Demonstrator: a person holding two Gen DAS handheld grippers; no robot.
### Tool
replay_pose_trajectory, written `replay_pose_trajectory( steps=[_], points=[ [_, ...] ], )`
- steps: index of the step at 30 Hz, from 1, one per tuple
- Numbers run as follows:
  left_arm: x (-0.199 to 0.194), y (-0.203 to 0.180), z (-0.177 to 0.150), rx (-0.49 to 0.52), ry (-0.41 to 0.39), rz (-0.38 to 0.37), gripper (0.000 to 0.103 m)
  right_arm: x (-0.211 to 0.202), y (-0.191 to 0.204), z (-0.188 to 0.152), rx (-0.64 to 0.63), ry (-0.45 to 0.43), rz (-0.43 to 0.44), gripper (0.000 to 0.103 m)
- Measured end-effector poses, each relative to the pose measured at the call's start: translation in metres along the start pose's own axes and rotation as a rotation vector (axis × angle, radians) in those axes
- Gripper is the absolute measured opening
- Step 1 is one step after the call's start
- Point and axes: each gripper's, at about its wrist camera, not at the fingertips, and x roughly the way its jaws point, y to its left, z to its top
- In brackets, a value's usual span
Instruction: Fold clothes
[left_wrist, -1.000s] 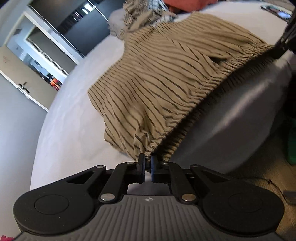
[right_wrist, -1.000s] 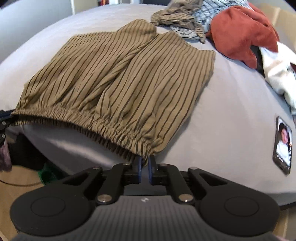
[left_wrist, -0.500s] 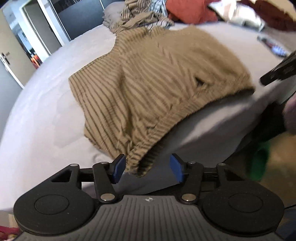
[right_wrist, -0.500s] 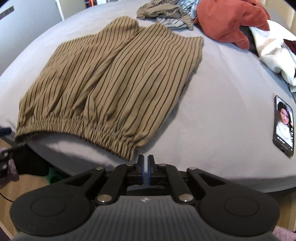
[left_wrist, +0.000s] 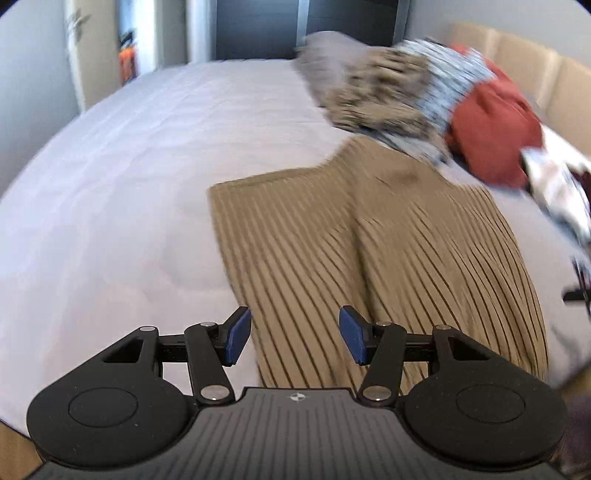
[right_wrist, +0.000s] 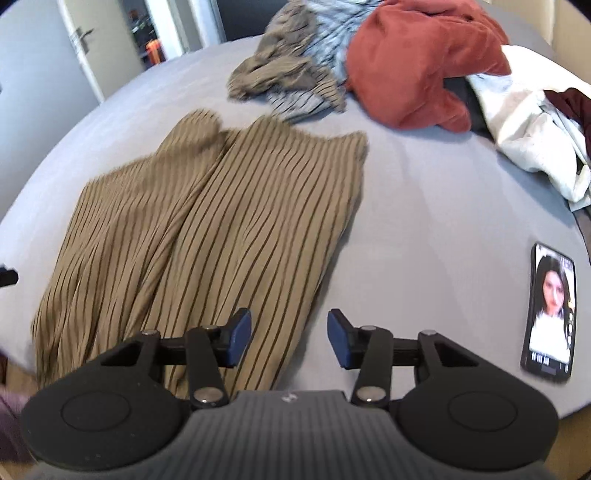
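Note:
A pair of tan shorts with dark pinstripes (left_wrist: 388, 258) lies spread flat on the grey bed (left_wrist: 110, 184), waistband at the near edge. It also shows in the right wrist view (right_wrist: 221, 229). My left gripper (left_wrist: 293, 338) is open and empty, hovering just above the shorts' near left part. My right gripper (right_wrist: 288, 338) is open and empty above the shorts' near right edge. Neither gripper holds cloth.
A heap of unfolded clothes lies at the far side: a striped brown garment (right_wrist: 280, 74), a rust-red garment (right_wrist: 417, 62) and a white one (right_wrist: 524, 122). A phone (right_wrist: 550, 314) with a lit screen lies on the bed at the right. A door (right_wrist: 40, 70) stands at far left.
Both grippers have let go of the waistband and opened. The shorts now lie flat on the bed. Both grippers have swung up to look across the bed.

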Motion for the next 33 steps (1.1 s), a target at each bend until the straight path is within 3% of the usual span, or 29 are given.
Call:
replay_pose_trajectory(
  steps=[15, 19, 24, 25, 26, 27, 29, 33],
  points=[
    [0.135, 0.075, 0.072, -0.161, 0.019, 0.048, 0.051, 0.109, -0.053, 0.109, 0.087, -0.032, -0.037, 0.051],
    [0.161, 0.092, 0.078, -0.246, 0.013, 0.006, 0.051, 0.140, -0.062, 0.133, 0.107, -0.061, -0.035, 0.051],
    [0.179, 0.097, 0.077, -0.294, 0.000, -0.028, 0.029, 0.179, -0.080, 0.146, 0.211, -0.055, 0.000, 0.049],
    [0.180, 0.097, 0.077, -0.295, -0.006, -0.024, 0.020, 0.184, -0.083, 0.146, 0.239, -0.052, 0.020, 0.046],
    [0.180, 0.096, 0.076, -0.296, -0.011, -0.019, 0.009, 0.186, -0.084, 0.145, 0.260, -0.054, 0.037, 0.034],
    [0.179, 0.097, 0.076, -0.304, -0.018, -0.012, 0.005, 0.189, -0.084, 0.144, 0.276, -0.055, 0.050, 0.026],
    [0.175, 0.102, 0.076, -0.327, -0.034, 0.002, 0.001, 0.188, -0.079, 0.144, 0.250, -0.054, 0.027, 0.010],
    [0.160, 0.115, 0.076, -0.344, -0.060, 0.069, 0.000, 0.171, -0.074, 0.147, 0.231, -0.086, -0.008, 0.005]
  ],
)
